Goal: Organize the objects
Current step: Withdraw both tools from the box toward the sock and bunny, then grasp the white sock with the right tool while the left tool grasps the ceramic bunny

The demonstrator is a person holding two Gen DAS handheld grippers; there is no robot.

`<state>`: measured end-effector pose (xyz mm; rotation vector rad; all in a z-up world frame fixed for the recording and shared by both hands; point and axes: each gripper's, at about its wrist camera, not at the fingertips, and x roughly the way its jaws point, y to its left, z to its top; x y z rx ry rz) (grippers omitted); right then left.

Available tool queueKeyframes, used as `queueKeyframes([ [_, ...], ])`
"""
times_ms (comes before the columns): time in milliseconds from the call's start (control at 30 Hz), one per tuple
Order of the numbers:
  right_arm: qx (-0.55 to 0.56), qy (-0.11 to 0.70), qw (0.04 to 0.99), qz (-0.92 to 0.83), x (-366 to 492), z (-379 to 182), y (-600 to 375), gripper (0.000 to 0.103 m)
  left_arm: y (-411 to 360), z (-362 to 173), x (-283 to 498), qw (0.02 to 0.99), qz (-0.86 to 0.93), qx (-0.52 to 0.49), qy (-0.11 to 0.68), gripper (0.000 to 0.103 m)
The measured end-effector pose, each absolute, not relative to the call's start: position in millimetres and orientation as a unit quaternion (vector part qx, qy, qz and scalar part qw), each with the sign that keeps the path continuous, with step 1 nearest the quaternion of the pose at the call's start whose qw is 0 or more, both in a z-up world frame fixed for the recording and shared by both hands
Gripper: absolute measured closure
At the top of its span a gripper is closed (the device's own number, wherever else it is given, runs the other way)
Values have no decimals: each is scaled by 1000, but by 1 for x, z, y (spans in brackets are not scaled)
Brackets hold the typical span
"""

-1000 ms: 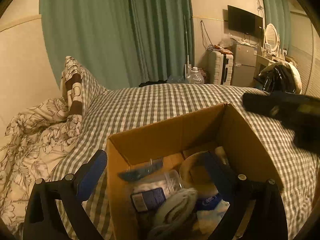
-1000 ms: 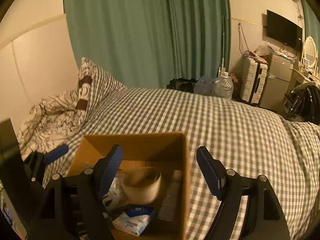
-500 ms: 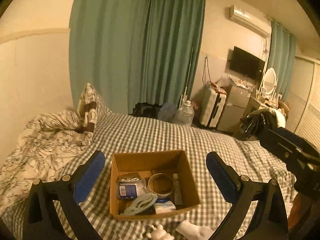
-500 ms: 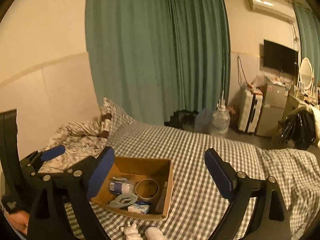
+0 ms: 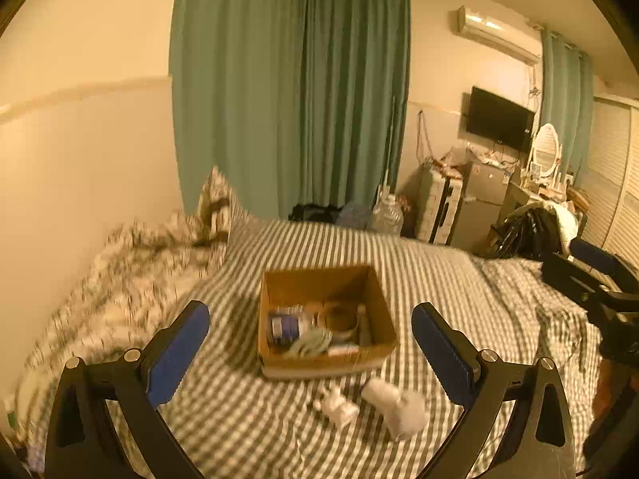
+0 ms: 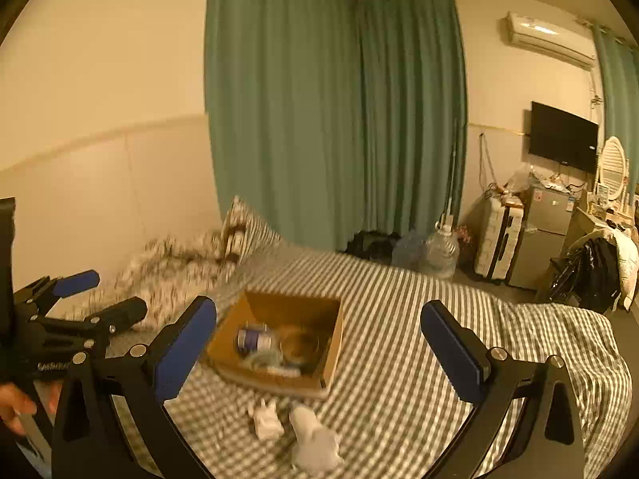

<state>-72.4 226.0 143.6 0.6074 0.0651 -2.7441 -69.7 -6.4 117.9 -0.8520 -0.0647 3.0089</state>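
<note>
Now both held wide open and empty: left tool (image 5: 310, 353), right tool (image 6: 318, 345). Two small white things (image 5: 393, 403) on the bed (image 5: 439, 279), just before the box (image 5: 323, 365). Probably soft, light, squashy. Best pinched gently across the middle.

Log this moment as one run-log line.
left tool: open, empty | right tool: open, empty | box: on bed | two white items: outside box
</note>
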Motion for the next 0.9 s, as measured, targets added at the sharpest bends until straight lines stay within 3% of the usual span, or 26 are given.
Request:
queueKeyframes([
  [367, 346, 85, 151, -922, -108, -33, 227, 0, 19, -61, -106, -15, 929, -370, 2, 0],
  [700, 449, 55, 200, -869, -136, -146, 215, 1, 30, -149, -129, 6, 906, -424, 11, 0],
  [800, 469, 38, 201, -859, -146, -161, 216, 15, 34, -156, -134, 16, 905, -426, 16, 0],
  [867, 474, 22, 210, -855, -146, -165, 219, 32, 39, -157, -136, 30, 905, -425, 21, 0],
  [900, 470, 20, 210, -857, -146, -163, 219, 33, 43, -158, -136, 40, 904, -424, 22, 0],
])
